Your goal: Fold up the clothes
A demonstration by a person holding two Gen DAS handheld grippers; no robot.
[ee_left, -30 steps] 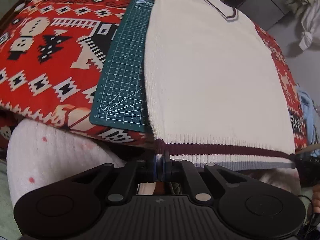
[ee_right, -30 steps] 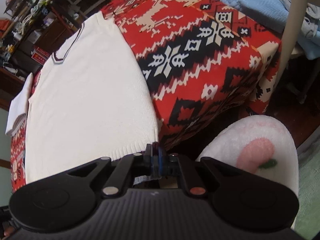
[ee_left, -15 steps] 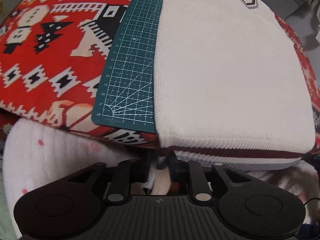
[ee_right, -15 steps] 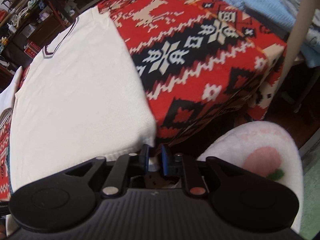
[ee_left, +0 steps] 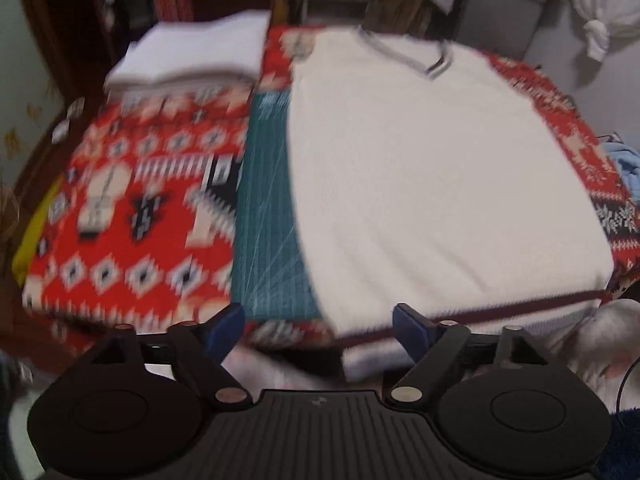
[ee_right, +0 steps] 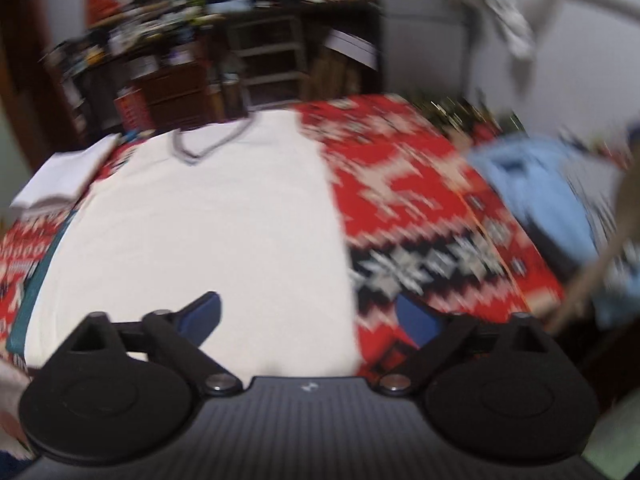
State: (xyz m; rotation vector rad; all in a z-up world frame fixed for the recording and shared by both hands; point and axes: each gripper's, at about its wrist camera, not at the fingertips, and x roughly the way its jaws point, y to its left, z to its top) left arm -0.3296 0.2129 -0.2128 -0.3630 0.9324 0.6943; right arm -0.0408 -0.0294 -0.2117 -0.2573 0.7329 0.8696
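Left wrist view: the white sweater [ee_left: 432, 184] lies flat across the middle and right of the frame, V-neck collar at the top, its dark-striped hem hanging over the near edge of the tabletop [ee_left: 132, 216], which is covered in a red patterned cloth. The sweater's left edge overlaps a green cutting mat [ee_left: 268, 216] that runs up the centre-left of the frame. The left tongs [ee_left: 318, 326] stand wide apart at the bottom, blue pads on either side of the hem's left corner, gripping nothing. A folded white stack [ee_left: 196, 52] sits at the upper left on the far end of the tabletop, and a bit of light blue fabric [ee_left: 624, 160] shows at the right edge.

In the right wrist view, the sweater [ee_right: 200, 232] fills the centre-left, collar toward the top. The right tongs [ee_right: 308, 320] are likewise spread wide and empty, one pad over the sweater, the other over the red cloth. The light blue fabric [ee_right: 528, 196] lies at the right. Both views are motion-blurred.
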